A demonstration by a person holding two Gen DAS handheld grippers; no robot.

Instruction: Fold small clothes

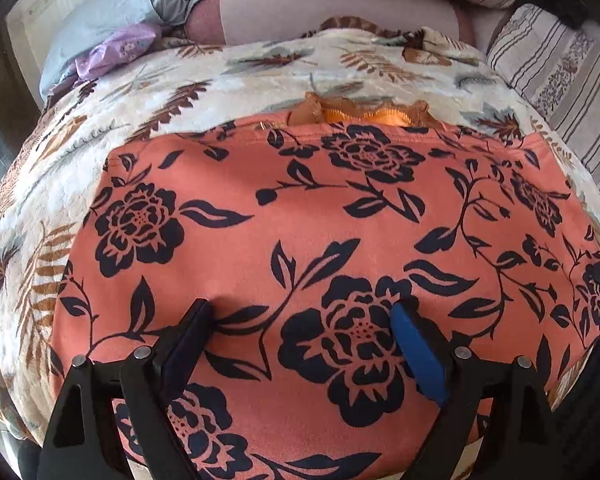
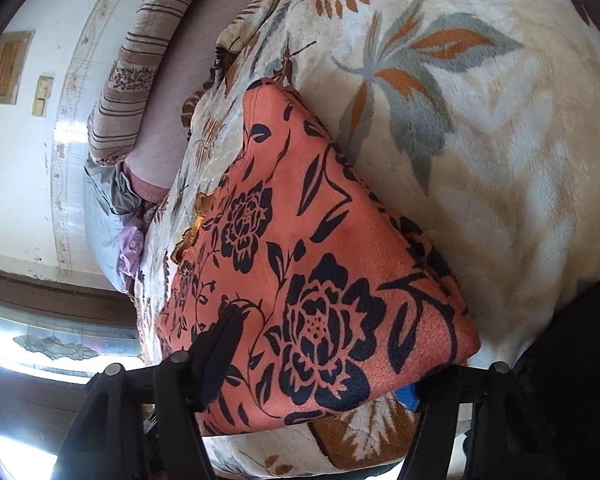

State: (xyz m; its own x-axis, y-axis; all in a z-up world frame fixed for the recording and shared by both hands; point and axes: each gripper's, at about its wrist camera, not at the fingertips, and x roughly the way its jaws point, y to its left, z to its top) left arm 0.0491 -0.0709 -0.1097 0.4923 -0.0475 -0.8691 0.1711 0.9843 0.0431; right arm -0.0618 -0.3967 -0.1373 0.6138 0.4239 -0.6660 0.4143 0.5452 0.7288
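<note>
Garment [image 1: 300, 220] lies flat on the bed, directly under both tools. Left tool [image 1: 302, 312] wide, empty, over its middle. Right tool [image 2: 324, 360] straddles the near corner; grip uncertain.

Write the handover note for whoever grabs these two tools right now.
Left tool: open, both fingers resting on top of the coral floral garment, gripping nothing.
Right tool: straddles the garment's near corner, one finger on top, blue pad tucked under the edge; grip not confirmed.
Garment lies flat on the leaf-print blanket, orange lace trim showing at the far edge.
Done: laid flat, seemingly folded already.
Left: next fold, smooth down.
</note>
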